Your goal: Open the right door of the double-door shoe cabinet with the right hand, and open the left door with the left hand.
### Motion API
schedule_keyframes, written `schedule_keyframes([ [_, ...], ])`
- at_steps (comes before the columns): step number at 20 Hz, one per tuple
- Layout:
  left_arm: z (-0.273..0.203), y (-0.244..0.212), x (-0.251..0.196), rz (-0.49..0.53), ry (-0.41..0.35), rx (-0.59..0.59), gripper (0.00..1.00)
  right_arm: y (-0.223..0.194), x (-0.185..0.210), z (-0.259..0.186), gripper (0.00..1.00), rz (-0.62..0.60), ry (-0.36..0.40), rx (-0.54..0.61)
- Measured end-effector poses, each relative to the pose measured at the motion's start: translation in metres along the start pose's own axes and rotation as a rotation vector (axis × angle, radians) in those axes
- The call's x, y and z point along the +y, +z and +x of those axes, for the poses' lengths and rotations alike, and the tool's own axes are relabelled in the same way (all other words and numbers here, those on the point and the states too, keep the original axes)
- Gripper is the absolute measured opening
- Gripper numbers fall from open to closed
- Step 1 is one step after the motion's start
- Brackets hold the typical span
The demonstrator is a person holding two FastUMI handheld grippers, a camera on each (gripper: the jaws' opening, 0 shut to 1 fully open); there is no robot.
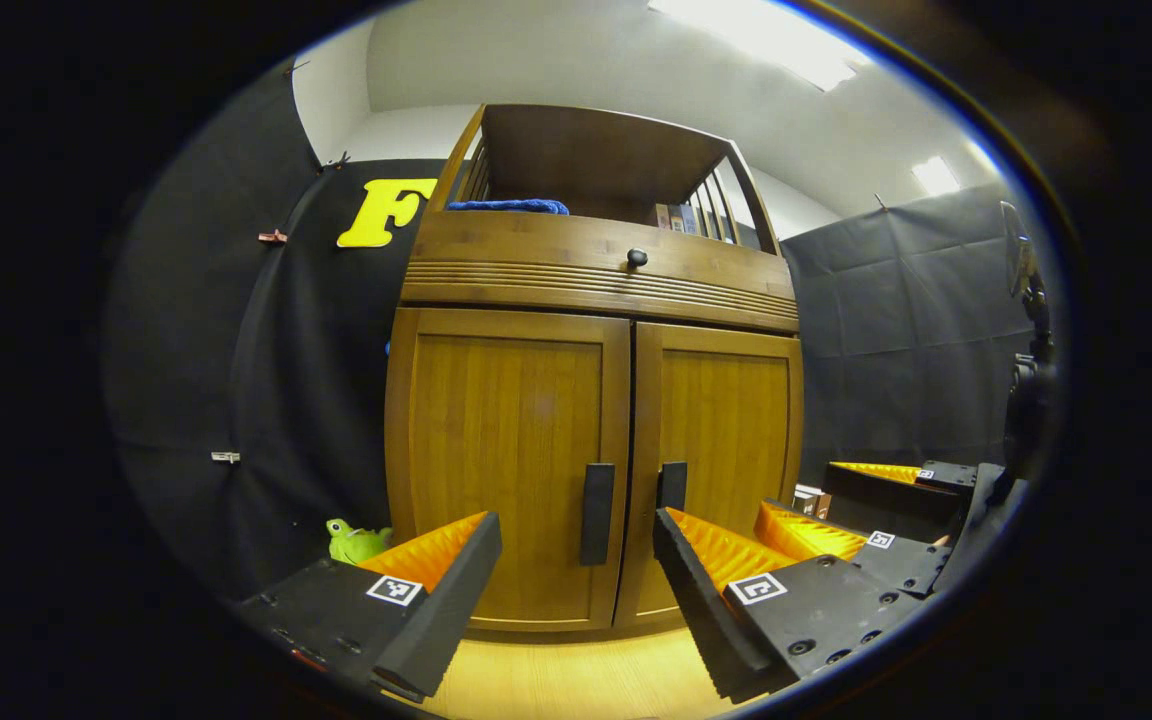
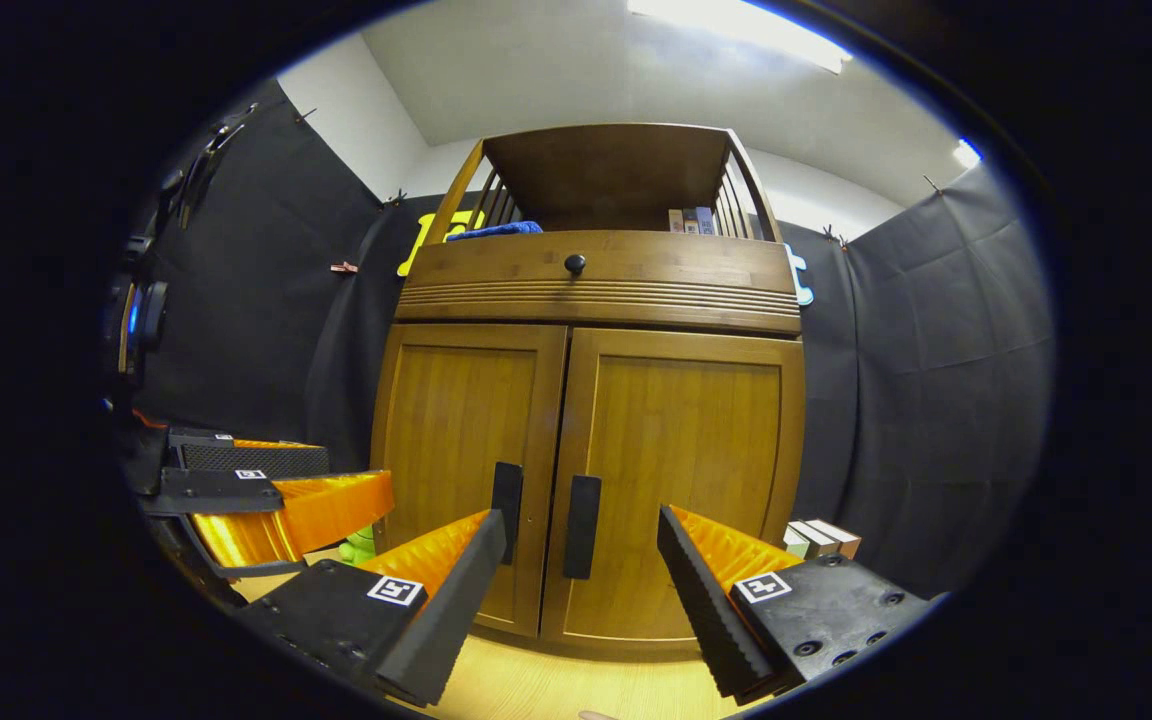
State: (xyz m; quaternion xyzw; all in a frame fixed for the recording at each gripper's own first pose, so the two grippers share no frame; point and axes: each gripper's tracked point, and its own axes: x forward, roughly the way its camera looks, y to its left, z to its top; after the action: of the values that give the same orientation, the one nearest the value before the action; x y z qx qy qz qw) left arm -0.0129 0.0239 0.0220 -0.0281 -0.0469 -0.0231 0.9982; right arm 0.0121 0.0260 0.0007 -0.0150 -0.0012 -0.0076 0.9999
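Note:
The wooden shoe cabinet (image 1: 591, 285) stands straight ahead with both doors closed. In the left gripper view, the left door (image 1: 506, 450) carries a dark vertical handle (image 1: 597, 513), and my left gripper (image 1: 576, 600) is open a short way in front of it, touching nothing. The right door (image 2: 681, 470) has its own dark handle (image 2: 581, 525); my right gripper (image 2: 581, 600) is open in front of that handle, apart from it. The right gripper (image 1: 876, 515) also shows low on the right of the left gripper view, and the left gripper (image 2: 276, 500) low on the left of the right gripper view.
Above the doors is a drawer with a round black knob (image 1: 637, 258). A blue cloth (image 1: 508, 206) and small boxes lie on the open top shelf. A green plush toy (image 1: 356, 542) sits on the floor left of the cabinet, boxes (image 2: 816, 538) to its right. Pale wooden floor (image 1: 576, 680) lies below.

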Motion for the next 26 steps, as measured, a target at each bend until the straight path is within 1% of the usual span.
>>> schedule_keyframes([
  [2,-0.001,-0.002,0.002,-0.004,-0.001,0.003,0.95,0.0,0.003,0.009,0.97,0.008,0.006,0.003],
  [5,-0.006,0.001,0.007,-0.01,-0.005,-0.003,0.95,0.0,0.005,0.025,0.97,0.002,-0.005,-0.012],
  [8,-0.013,0.003,0.013,-0.008,0.005,-0.016,0.95,-0.005,0.008,0.045,0.97,-0.006,-0.003,-0.014],
  [12,-0.026,0.005,0.022,-0.018,0.014,-0.024,0.95,-0.01,0.001,0.07,0.98,0.013,-0.04,-0.029],
  [15,-0.033,0.004,0.028,-0.028,0.01,-0.013,0.95,-0.019,-0.006,0.082,0.98,0.017,-0.071,-0.013],
  [16,-0.034,0.002,0.028,-0.03,0.006,-0.006,0.95,-0.021,-0.009,0.089,0.95,0.02,-0.081,-0.014],
  [17,-0.035,0.0,0.028,-0.031,0.005,0.0,0.95,-0.021,-0.01,0.097,0.98,0.025,-0.085,-0.016],
  [19,-0.037,-0.001,0.031,-0.028,0.009,0.005,0.95,-0.026,-0.009,0.11,0.98,0.032,-0.085,-0.014],
  [20,-0.038,-0.003,0.03,-0.024,0.004,0.011,0.95,-0.029,-0.009,0.115,1.0,0.034,-0.093,-0.013],
  [24,-0.038,-0.007,0.02,-0.031,-0.045,0.033,0.94,-0.044,-0.003,0.136,0.92,0.042,-0.112,0.004],
  [25,-0.038,-0.007,0.02,-0.029,-0.046,0.036,0.94,-0.048,0.0,0.141,0.91,0.043,-0.099,0.012],
  [26,-0.038,-0.007,0.02,-0.023,-0.046,0.04,0.94,-0.052,-0.001,0.146,0.91,0.035,-0.109,0.018],
])
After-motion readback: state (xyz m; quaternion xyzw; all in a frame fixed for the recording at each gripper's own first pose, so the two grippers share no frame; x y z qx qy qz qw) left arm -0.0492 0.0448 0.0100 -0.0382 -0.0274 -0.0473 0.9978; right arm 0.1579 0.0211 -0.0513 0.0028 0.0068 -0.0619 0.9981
